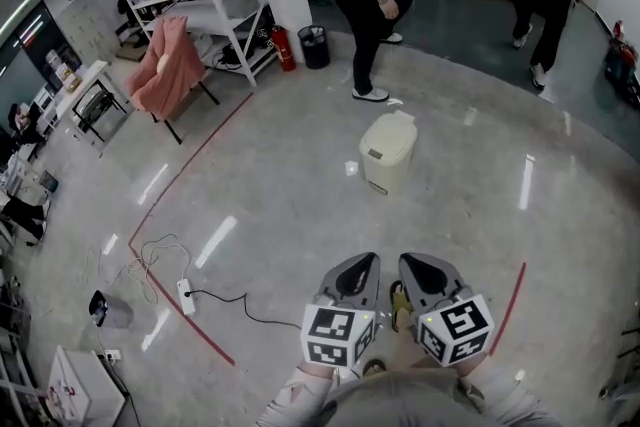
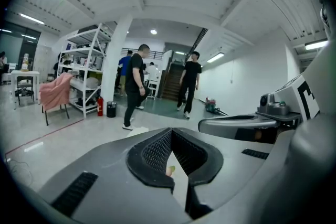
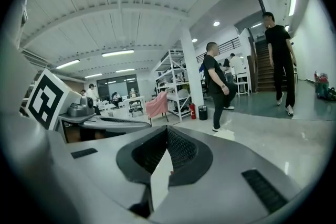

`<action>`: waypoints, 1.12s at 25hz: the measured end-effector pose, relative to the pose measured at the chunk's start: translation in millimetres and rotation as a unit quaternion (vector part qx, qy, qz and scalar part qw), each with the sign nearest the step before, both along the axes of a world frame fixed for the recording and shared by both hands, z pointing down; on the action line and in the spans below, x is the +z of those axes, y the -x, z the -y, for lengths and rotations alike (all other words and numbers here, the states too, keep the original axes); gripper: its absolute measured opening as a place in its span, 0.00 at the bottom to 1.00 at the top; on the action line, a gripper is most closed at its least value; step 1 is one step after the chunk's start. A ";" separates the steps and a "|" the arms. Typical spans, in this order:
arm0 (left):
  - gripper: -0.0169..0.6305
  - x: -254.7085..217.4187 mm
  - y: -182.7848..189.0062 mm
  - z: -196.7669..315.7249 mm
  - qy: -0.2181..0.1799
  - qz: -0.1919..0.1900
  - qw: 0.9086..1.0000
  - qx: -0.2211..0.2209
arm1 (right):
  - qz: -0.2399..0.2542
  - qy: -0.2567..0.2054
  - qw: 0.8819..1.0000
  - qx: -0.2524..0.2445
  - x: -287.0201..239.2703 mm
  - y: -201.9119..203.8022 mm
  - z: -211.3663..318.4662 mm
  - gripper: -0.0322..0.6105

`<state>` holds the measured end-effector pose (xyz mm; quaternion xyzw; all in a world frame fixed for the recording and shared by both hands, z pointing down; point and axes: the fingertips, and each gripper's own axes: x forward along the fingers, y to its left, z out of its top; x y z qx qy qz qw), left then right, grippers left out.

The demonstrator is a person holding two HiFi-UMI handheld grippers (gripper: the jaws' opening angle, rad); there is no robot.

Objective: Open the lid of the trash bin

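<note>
One trash bin (image 1: 388, 153), seemingly lidded; left hand-held gripper (image 1: 368, 259), right hand-held gripper (image 1: 406, 260) both closed

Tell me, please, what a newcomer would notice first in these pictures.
First comes the cream trash bin, alone in the middle of the shiny floor, its lid down. Next come the left gripper and right gripper, side by side at the head view's bottom edge, well short of the bin, jaws together and empty. A pink cloth stands out at upper left.
</note>
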<state>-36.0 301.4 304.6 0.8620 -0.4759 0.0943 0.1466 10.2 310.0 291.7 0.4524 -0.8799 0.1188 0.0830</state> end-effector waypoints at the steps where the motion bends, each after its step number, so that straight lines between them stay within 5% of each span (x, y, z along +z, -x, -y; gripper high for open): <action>1: 0.03 1.4 -2.7 11.2 -0.001 0.001 1.000 0.001 | 0.001 -0.003 1.000 0.000 -0.7 -3.4 12.9 0.06; 17: 0.03 -2.0 -56.1 207.9 0.009 0.009 1.000 -0.021 | -0.003 0.009 1.000 -0.021 -6.2 -64.9 212.9 0.06; 28: 0.03 0.0 -62.5 291.7 0.023 0.010 0.998 -0.049 | -0.005 0.017 0.999 -0.048 -4.1 -69.1 299.3 0.06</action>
